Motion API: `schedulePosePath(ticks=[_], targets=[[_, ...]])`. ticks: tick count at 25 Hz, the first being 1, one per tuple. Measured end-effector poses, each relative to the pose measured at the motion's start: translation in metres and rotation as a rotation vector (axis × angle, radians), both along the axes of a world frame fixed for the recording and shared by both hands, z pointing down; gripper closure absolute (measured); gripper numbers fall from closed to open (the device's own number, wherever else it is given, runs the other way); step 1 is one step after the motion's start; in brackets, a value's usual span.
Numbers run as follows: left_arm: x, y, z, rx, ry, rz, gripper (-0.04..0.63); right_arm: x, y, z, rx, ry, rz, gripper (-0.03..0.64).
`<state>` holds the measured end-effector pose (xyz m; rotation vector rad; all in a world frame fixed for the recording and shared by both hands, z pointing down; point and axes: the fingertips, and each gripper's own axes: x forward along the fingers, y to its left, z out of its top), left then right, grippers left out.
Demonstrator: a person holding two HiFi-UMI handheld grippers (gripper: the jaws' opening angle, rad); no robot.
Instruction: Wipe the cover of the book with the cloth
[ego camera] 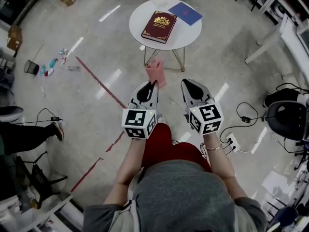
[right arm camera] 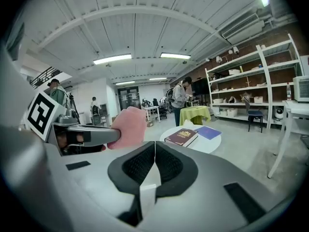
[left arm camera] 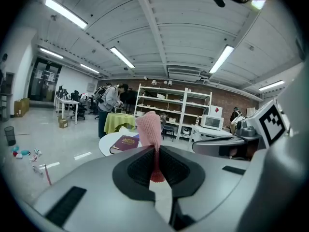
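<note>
A dark red book (ego camera: 159,26) with a gold emblem lies on a round white table (ego camera: 145,14), well ahead of both grippers. It also shows as the book (left arm camera: 124,142) in the left gripper view and the book (right arm camera: 182,136) in the right gripper view. My left gripper (ego camera: 153,84) is shut on a pink cloth (ego camera: 156,72), which sticks up past its jaws as the cloth (left arm camera: 149,129). My right gripper (ego camera: 187,83) is shut with nothing in it, level with the left one. The cloth (right arm camera: 127,127) is at its left.
A blue booklet (ego camera: 185,13) lies on the table beside the book. Red tape (ego camera: 101,85) crosses the grey floor. Small litter (ego camera: 54,63) and a black bin (ego camera: 31,67) sit at left; cables and a power strip (ego camera: 231,140) at right. A person (left arm camera: 108,105) stands far off by shelves.
</note>
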<state>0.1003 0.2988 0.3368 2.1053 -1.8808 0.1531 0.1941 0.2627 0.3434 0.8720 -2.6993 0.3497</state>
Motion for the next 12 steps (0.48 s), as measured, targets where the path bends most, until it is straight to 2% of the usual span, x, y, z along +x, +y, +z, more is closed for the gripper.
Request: schedulePosePath(ticks=[12], targets=[[-0.067, -0.049, 0.007, -0.005, 0.023, 0.002, 0.563, -0.064, -0.054, 0.005, -0.008, 0.023, 0.016, 0.588]])
